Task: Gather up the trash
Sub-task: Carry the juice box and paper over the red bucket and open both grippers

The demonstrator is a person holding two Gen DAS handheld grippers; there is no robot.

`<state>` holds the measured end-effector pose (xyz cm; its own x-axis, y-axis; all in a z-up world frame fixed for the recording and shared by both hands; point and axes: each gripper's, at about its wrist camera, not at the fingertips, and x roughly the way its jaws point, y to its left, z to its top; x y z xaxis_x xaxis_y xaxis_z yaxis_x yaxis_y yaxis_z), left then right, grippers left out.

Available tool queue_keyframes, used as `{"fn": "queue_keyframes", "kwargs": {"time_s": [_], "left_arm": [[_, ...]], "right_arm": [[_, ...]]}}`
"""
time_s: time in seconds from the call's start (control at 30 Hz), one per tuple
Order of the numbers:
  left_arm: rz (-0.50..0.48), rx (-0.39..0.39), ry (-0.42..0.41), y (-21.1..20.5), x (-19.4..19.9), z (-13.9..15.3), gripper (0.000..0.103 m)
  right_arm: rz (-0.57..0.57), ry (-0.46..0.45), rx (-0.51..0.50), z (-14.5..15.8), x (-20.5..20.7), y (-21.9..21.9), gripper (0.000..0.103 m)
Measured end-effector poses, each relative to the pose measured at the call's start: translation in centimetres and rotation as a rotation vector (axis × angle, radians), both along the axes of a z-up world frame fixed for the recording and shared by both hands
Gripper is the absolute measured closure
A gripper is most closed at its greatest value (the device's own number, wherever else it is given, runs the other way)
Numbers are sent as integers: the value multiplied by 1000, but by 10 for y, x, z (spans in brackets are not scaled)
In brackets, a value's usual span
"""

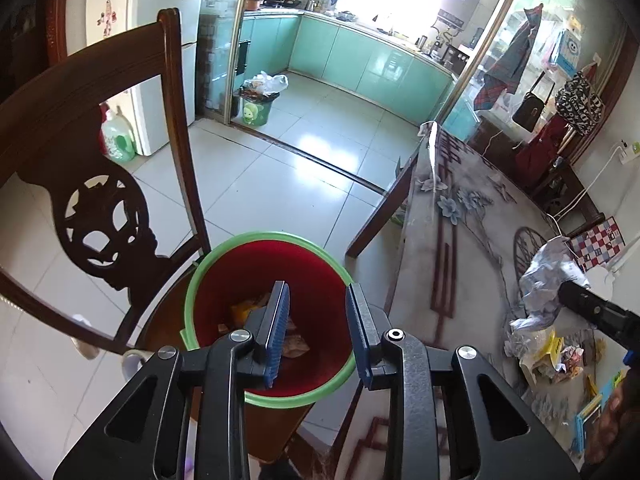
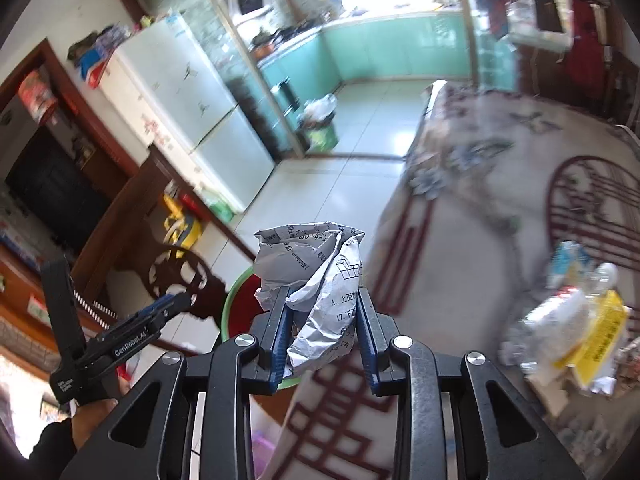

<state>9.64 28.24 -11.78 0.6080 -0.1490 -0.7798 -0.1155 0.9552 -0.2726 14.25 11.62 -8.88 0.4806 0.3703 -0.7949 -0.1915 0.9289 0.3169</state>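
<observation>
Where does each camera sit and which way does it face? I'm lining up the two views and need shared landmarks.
Left wrist: on the left gripper, looking down past its empty fingers into the red bin on a chair; the right gripper enters at the right edge.
Right wrist: on the right gripper, looking down over the crumpled paper it clamps, toward bin and table; the left gripper and a hand show at left.
Shared: bin, paper, table, kitchen.
</observation>
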Motion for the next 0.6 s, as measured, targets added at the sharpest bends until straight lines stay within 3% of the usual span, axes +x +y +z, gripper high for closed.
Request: {"fn": "queue_keyframes", "kwargs": {"time_s": [0.27,0.4,0.53,0.6], "left_arm": [[51,17,25,24,-13,-7,69],[75,30,26,34,-18,-8,65],[99,28,18,41,-20,-8,49],[104,27,15,44,-21,-8,49]], "right_arm": [[164,170,-21,-99,35,74,74],[239,180,-42,-116,43,95,72],[291,155,-92,-121,43,114,64],[296,139,-98,-119,43,117,59]]}}
